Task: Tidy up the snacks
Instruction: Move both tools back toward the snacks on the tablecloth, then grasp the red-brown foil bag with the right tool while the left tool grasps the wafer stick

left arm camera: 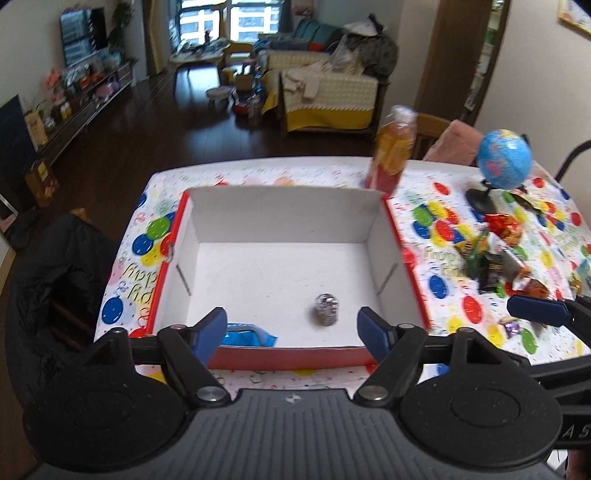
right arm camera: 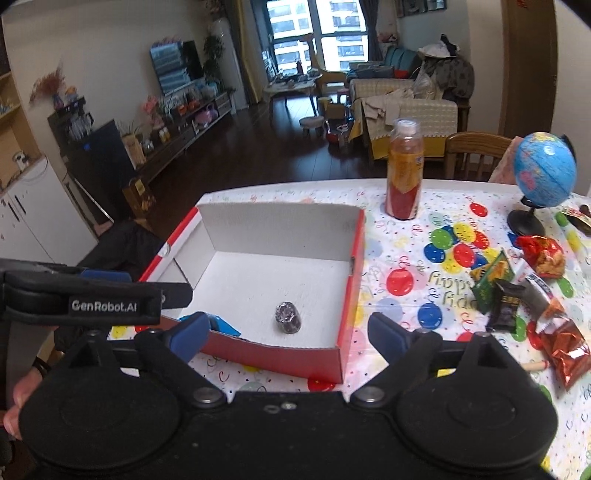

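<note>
Both grippers, left (left arm camera: 291, 328) & right (right arm camera: 286, 334), jaws wide & empty; box (left arm camera: 284, 206) ahead holds foil candy (left arm camera: 325, 309) + blue packet (left arm camera: 247, 334), snack pile (right arm camera: 524, 288) right of jaws still unsorted.

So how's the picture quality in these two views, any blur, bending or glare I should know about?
Left wrist view: the bottle is smeared and leans from fisheye bending, and the foil-wrapped candy in the box is soft. Right wrist view: sharper, with the bottle upright and the globe crisp. Both: even daylight from the window, no harsh glare, dark corners.
</note>
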The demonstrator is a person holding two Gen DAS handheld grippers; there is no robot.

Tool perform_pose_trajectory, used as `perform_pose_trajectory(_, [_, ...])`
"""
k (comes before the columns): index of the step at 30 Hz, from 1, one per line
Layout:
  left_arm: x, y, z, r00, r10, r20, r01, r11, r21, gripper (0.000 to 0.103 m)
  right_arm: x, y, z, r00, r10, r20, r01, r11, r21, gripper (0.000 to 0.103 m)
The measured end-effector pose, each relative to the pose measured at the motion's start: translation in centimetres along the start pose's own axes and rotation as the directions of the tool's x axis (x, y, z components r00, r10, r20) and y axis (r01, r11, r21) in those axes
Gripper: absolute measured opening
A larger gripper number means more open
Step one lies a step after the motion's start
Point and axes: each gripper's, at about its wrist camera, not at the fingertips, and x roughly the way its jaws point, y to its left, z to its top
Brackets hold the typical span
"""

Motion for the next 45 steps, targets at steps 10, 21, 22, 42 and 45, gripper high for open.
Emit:
perform_pose_trajectory(10, [-1.9, -5.7, -1.2, 0.995, -0.091, 0.043, 0.087, 0.993, 0.078, 0.09, -4.5, -5.5, -2.4, 0.998, -0.008, 0.063, 0.004, 0.998, 0.065, 0.103])
perform_pose_trajectory(21, [1.3, -16.2, -2.1, 0.985, -0.174, 0.011, 0.17, 0.975, 0.145, 0.103, -7.2, -16.1, -5.5, 0.983, -0.18, 0.041, 0.176, 0.981, 0.084, 0.103])
perform_pose_trajectory(22, [1.7, -17.2, -2.1, 0.983, -0.182, 0.004, 0.179, 0.973, 0.146, 0.103, -7.3, -17.1, -5.7, 0.982, -0.187, 0.038, 0.183, 0.979, 0.089, 0.103])
perform_pose_trajectory(42, [12.8, -31.2, -2.3, 0.974, -0.169, -0.148, 0.203, 0.944, 0.26, 0.102, -1.7, -34.9, -6.6, 0.975, -0.181, -0.125, 0.197, 0.972, 0.132, 0.09])
perform_pose_trajectory(45, [14.0, -31.8, -2.2, 0.971, -0.176, -0.165, 0.215, 0.939, 0.267, 0.102, 0.3, -36.1, -5.9, 0.976, -0.162, -0.146, 0.18, 0.977, 0.114, 0.084])
